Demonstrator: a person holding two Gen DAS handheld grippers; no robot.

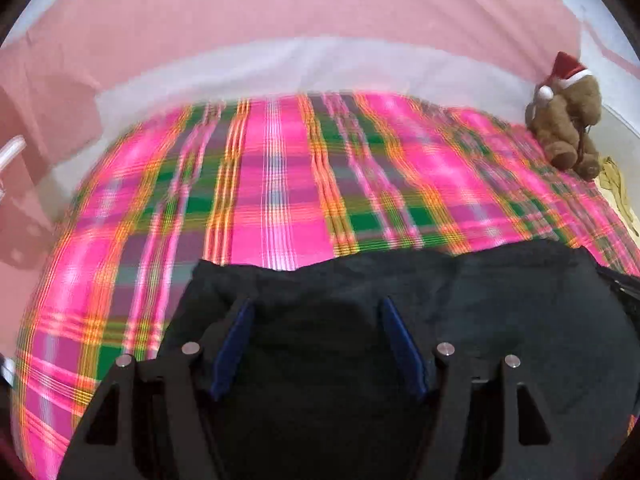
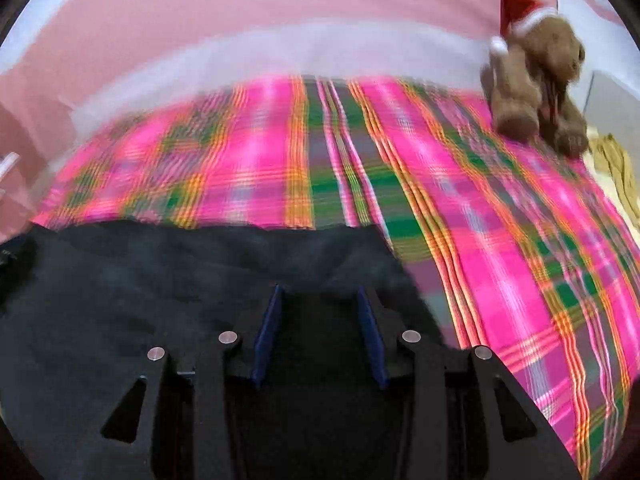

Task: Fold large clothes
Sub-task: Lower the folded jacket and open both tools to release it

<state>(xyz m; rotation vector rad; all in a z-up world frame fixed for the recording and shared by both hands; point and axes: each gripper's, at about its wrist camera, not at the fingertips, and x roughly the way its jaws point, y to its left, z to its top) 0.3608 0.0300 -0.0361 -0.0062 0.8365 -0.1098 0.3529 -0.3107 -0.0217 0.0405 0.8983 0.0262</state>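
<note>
A large dark garment (image 1: 500, 300) lies on a bed with a pink, green and orange plaid cover (image 1: 280, 200). In the left wrist view my left gripper (image 1: 316, 304) is open, its blue-padded fingers (image 1: 236, 340) spread over the garment near its far left corner. In the right wrist view the same garment (image 2: 140, 280) fills the lower left, and my right gripper (image 2: 319, 292) is open over its far right corner, fingers (image 2: 370, 332) apart. Nothing is between either pair of fingers. Both views are motion-blurred.
A brown teddy bear with a Santa hat (image 1: 568, 120) sits at the bed's far right corner and also shows in the right wrist view (image 2: 536, 76). Yellowish cloth (image 1: 616, 188) lies beside it. A pink wall (image 1: 280, 8) stands behind the bed.
</note>
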